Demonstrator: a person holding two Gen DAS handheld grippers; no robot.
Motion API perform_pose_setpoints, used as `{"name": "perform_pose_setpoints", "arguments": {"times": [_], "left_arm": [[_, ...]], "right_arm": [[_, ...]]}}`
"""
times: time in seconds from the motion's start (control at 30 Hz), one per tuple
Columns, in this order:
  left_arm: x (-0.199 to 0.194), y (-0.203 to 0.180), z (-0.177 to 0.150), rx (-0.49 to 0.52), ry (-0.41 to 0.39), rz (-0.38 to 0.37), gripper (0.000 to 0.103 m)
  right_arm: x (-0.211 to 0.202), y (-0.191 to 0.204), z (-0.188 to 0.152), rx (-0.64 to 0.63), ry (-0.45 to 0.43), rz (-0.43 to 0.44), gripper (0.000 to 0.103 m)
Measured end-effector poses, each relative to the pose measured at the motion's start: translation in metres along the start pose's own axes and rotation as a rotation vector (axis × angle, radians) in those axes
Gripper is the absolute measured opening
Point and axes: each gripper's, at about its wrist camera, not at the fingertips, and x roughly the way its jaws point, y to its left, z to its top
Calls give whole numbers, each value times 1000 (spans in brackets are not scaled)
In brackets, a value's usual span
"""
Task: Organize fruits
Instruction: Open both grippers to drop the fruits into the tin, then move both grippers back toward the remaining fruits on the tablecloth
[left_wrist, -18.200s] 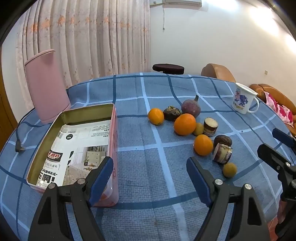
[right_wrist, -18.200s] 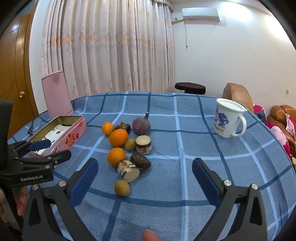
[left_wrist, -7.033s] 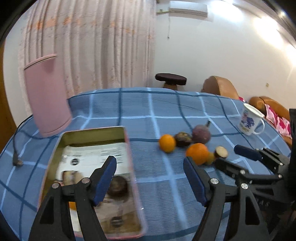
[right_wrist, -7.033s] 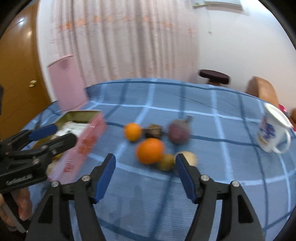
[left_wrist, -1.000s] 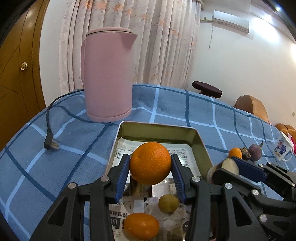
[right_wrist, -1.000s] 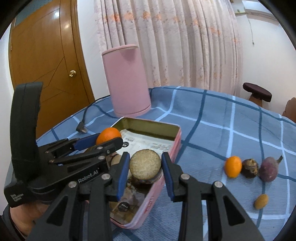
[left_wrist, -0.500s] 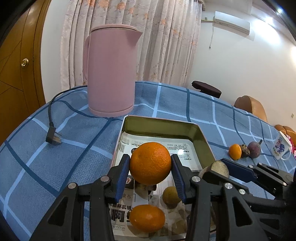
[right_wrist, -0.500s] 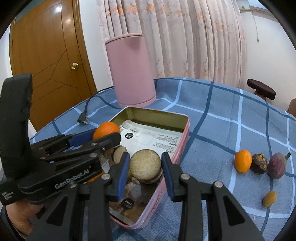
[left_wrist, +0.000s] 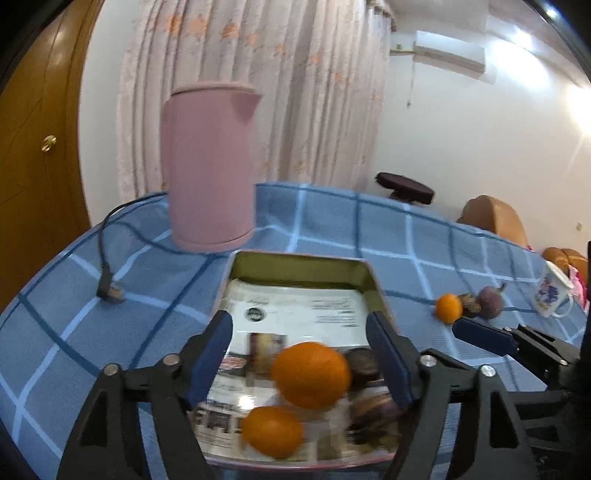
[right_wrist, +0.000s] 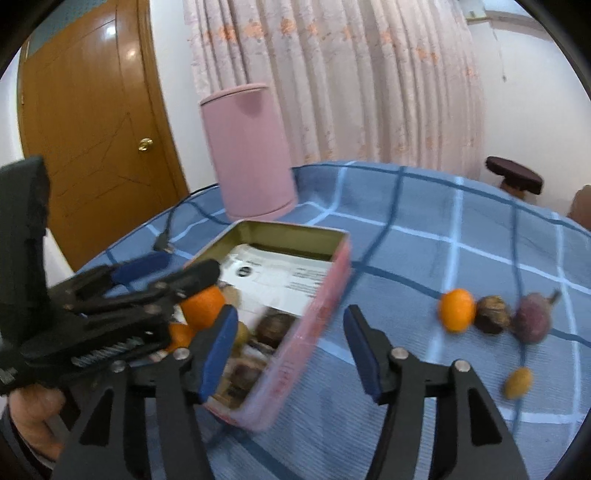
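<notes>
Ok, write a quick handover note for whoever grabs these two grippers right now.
Left gripper: open, empty, over the tin.
Right gripper: open, empty, over the tin's near right wall.
In the tin: a big orange, another orange and some dark cut pieces, blurred.
Still on the tablecloth: a small orange, a dark brown fruit, a purple fruit and a small yellow fruit.
Done: several fruits are in the tin.
Left: move those four in.
</notes>
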Motion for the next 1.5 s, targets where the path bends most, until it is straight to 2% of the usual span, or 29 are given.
{"name": "perform_pose_setpoints", "arguments": {"times": [0.33,0.67,0.87,1.07,1.27,1.43,1.5], "left_arm": [[8,-54,-7,87,25,-72,77],[22,-76,-5,110,56,-91,77],[27,-89,-1,121,64,-110,77],[32,-103,3,141,69,-126,77],[44,-114,3,160,101,-131,77],[54,-123,4,177,122,-141,77],[57,-125,5,180,131,-144,77]], "right_arm": [[-26,-56,-14,104,-13,-108,66],[-40,-87,-22,152,-20,-178,66],[-42,-105,-26,167,-8,-252,66],[-37,-122,-30,180,40,-326,66],[-23,-132,-35,182,118,-350,65],[-14,-141,-36,215,164,-337,55],[-10,-144,-36,224,183,-329,48]]}}
